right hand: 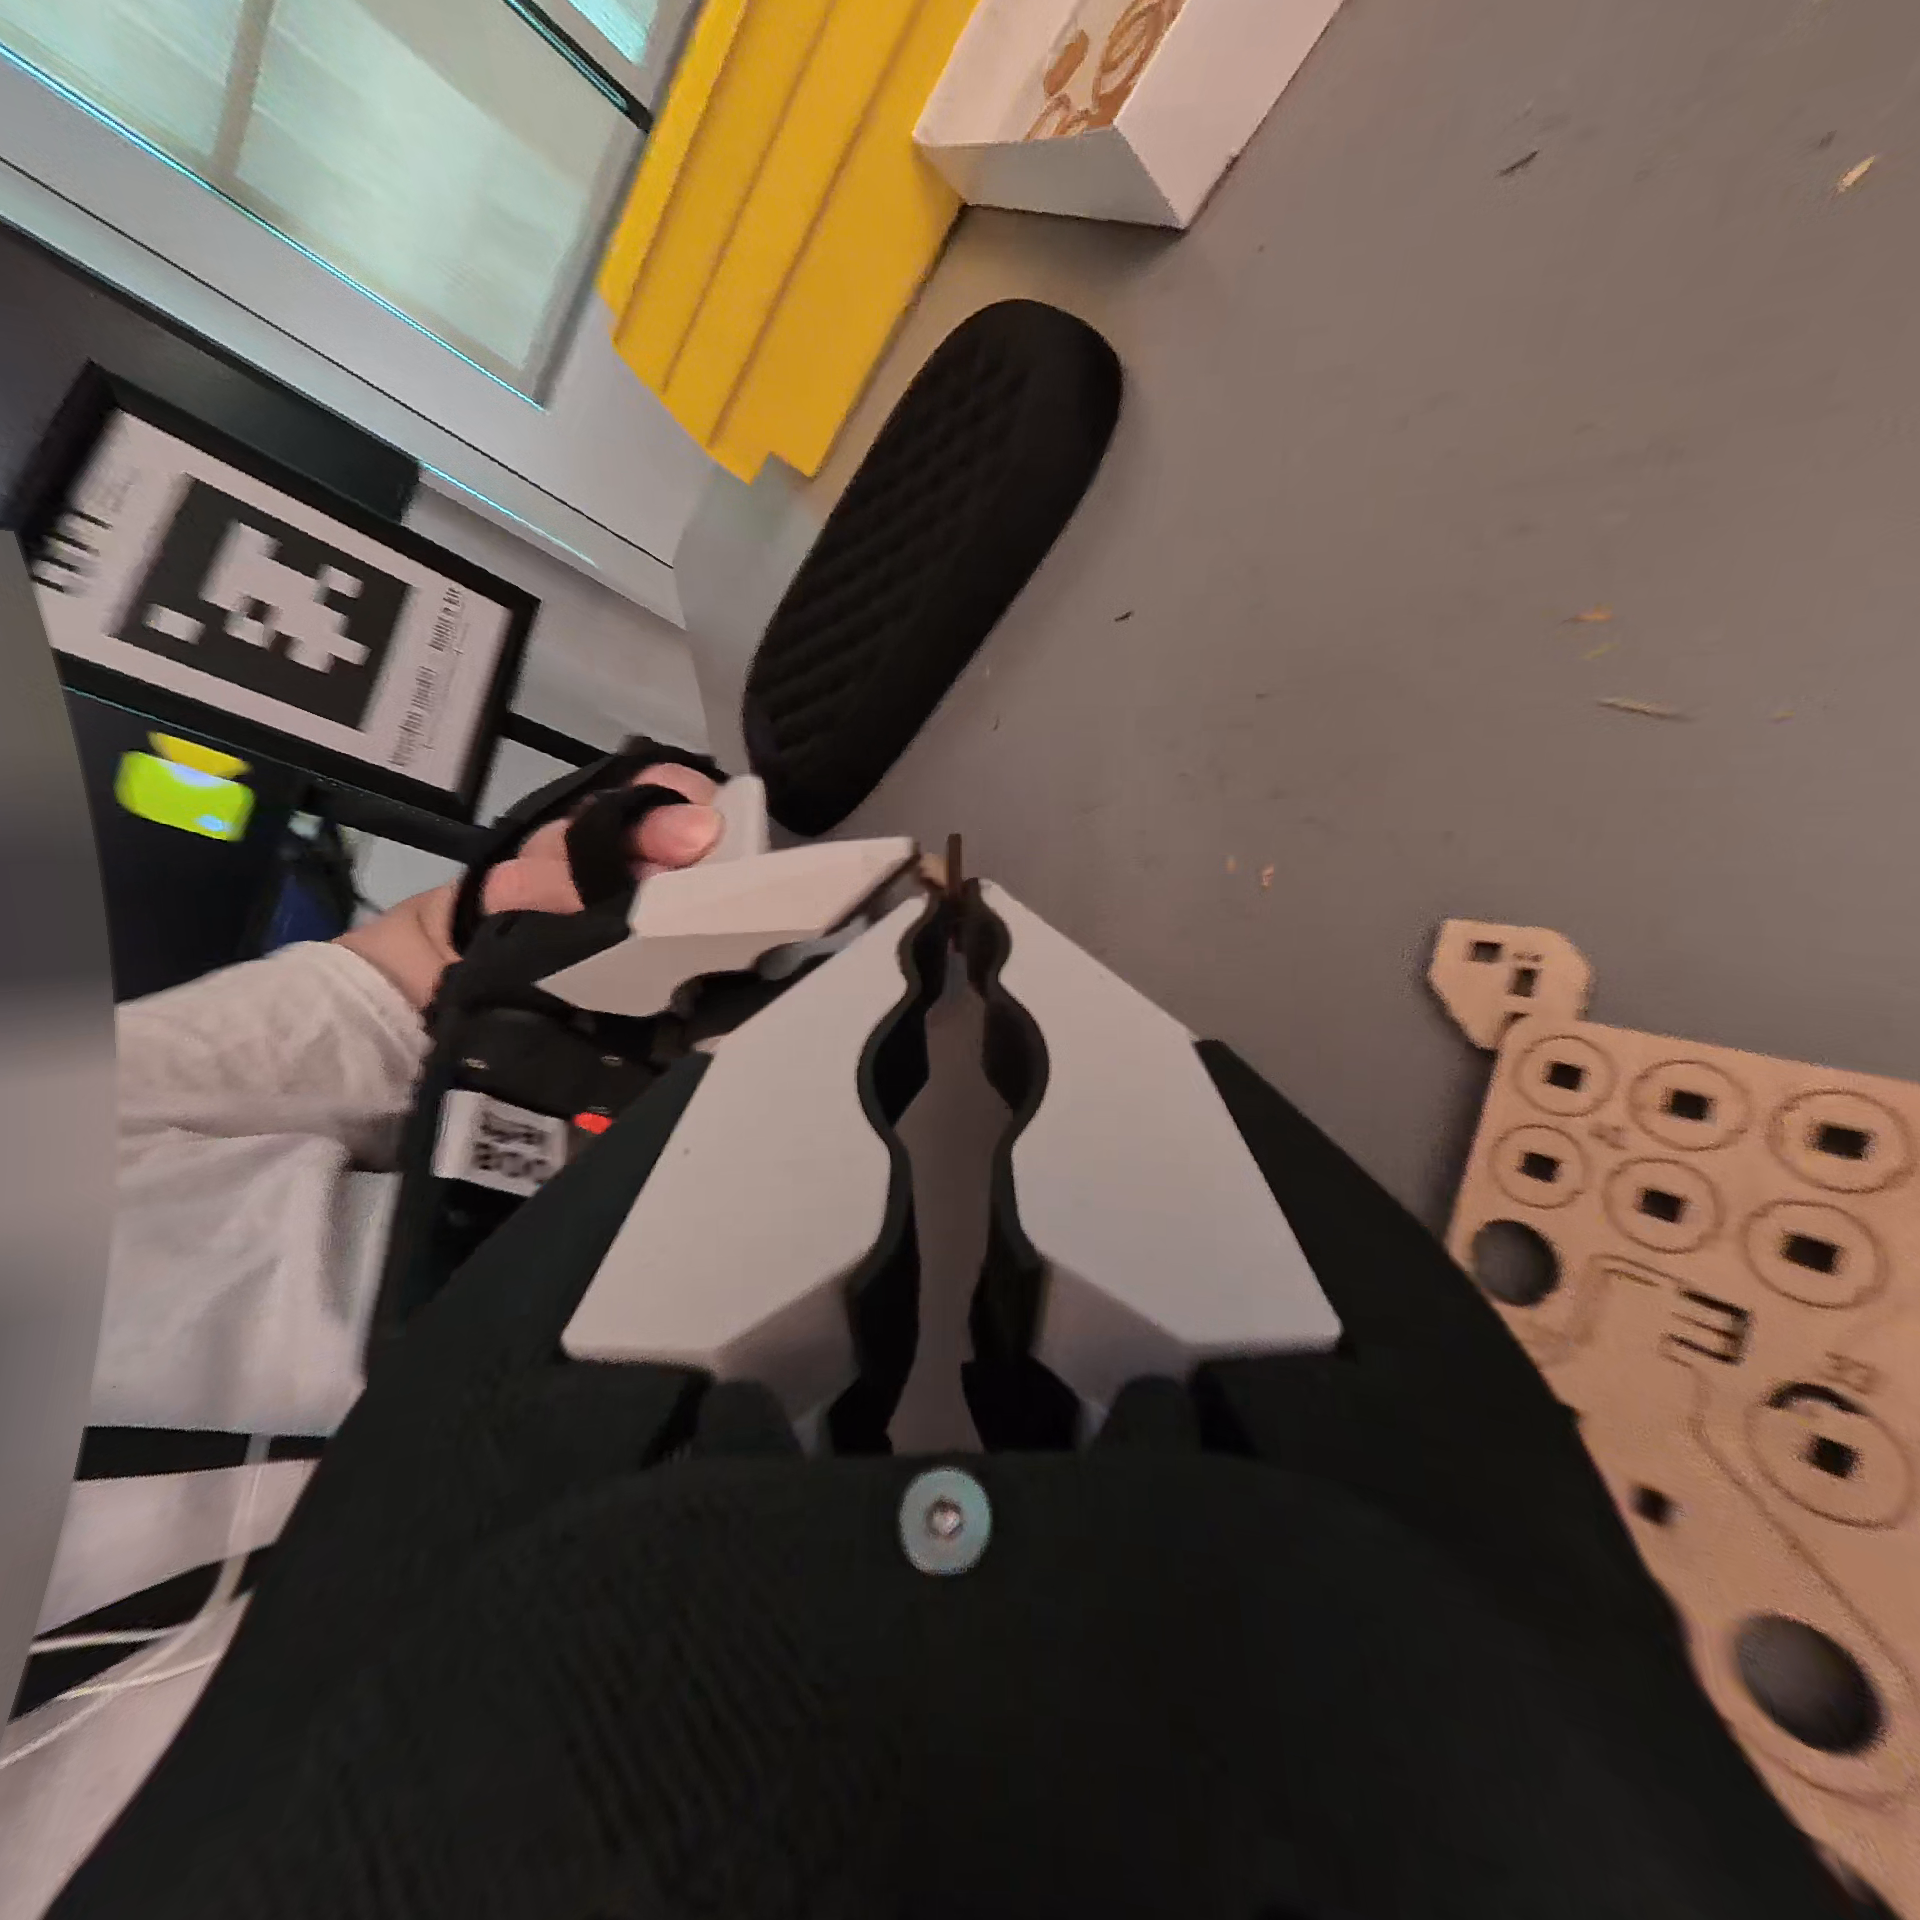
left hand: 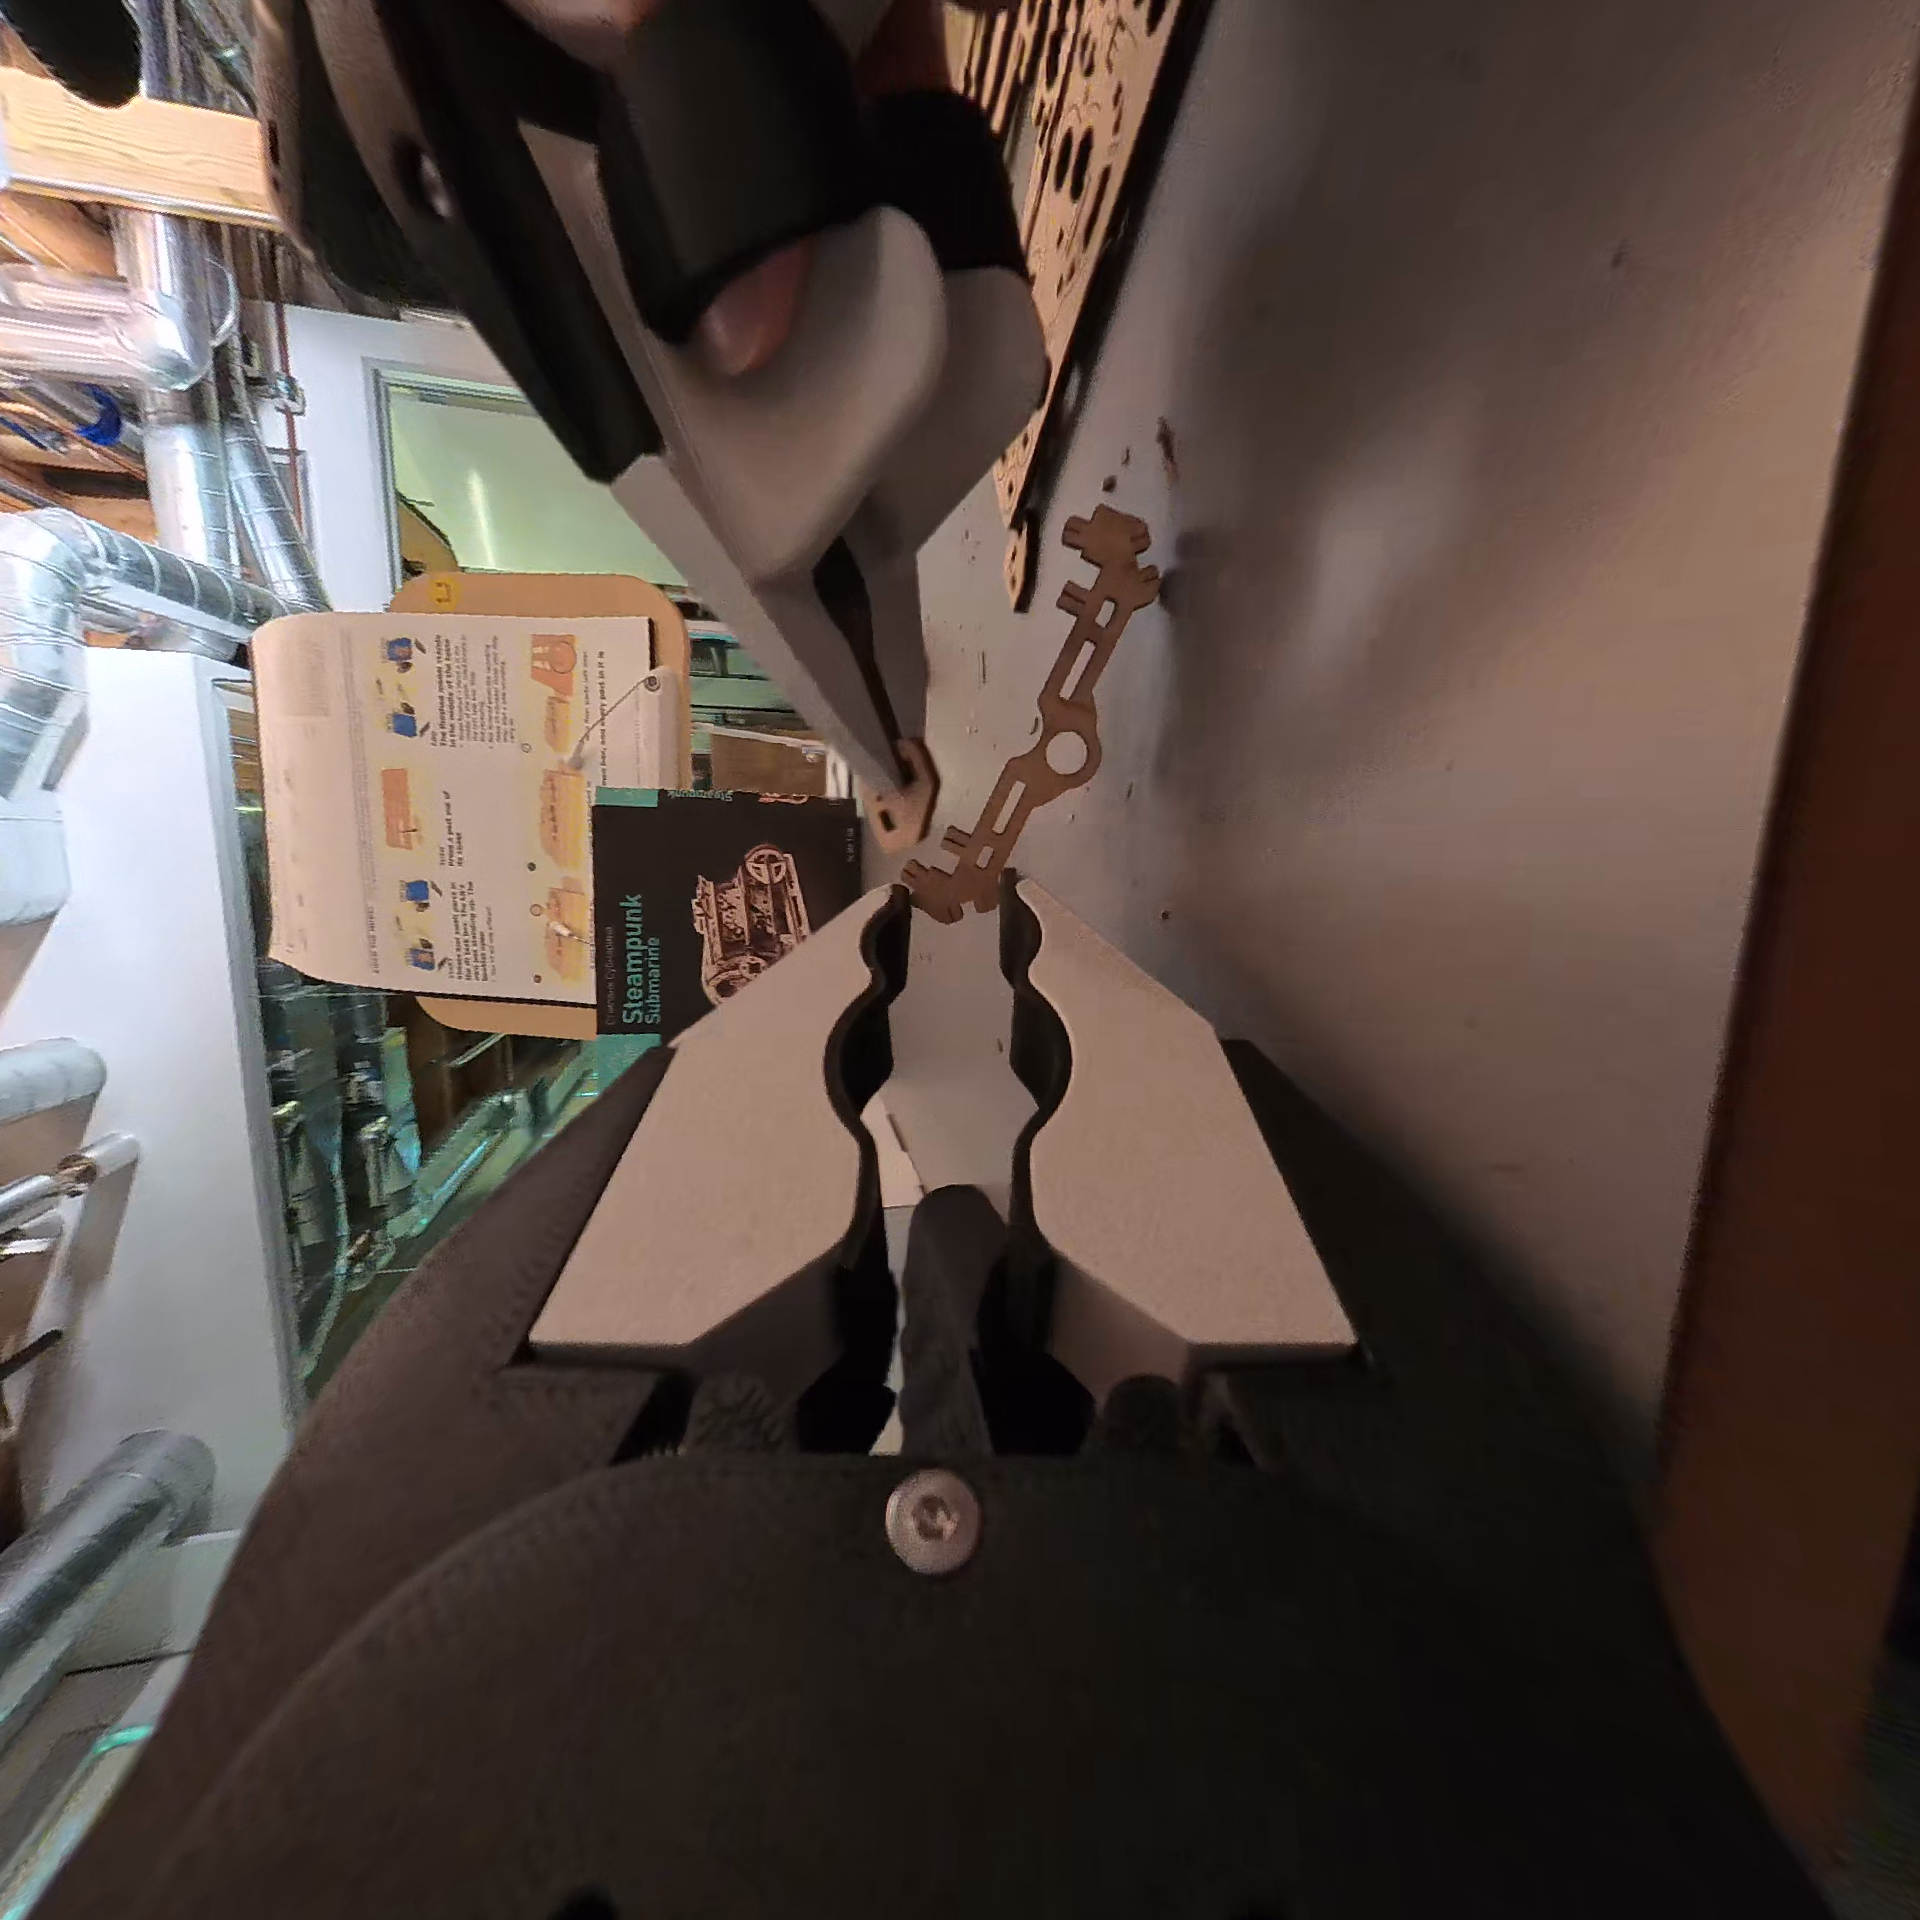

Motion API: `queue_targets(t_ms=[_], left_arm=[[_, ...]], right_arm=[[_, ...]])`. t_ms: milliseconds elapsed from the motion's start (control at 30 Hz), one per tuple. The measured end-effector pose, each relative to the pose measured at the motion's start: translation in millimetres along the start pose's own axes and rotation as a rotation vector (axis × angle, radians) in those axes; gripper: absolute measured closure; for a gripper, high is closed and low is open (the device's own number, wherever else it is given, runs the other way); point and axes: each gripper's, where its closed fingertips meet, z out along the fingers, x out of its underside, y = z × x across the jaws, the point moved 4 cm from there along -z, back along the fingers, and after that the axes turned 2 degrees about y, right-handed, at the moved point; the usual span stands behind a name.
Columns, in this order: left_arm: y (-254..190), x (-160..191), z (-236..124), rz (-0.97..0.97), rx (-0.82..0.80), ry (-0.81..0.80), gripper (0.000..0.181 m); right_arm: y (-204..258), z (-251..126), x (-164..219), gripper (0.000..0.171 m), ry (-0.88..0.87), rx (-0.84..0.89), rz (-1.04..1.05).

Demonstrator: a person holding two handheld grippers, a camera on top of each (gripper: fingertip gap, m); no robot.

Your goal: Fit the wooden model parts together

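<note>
Fingertips of the left tool (left hand: 956,894) pinch one end of a long slotted wooden strip (left hand: 1049,748) above the grey worktop (left hand: 1455,727). Right tool (right hand: 948,896) is clamped on a small wooden piece (left hand: 906,805), just beside that strip's gripped end.
</note>
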Motion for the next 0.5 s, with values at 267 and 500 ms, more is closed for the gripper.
queue_targets(t_ms=[267, 500], left_arm=[[1.8, 3.6, -4.1, 0.088, -0.113, 0.024, 0.166], [4.7, 4.3, -6.4, 0.078, -0.167, 0.032, 0.167]], right_arm=[[8.6, -3.9, 14.3, 0.171, -0.072, -0.240, 0.371], [3.4, -1.0, 8.3, 0.171, -0.130, -0.279, 0.557]])
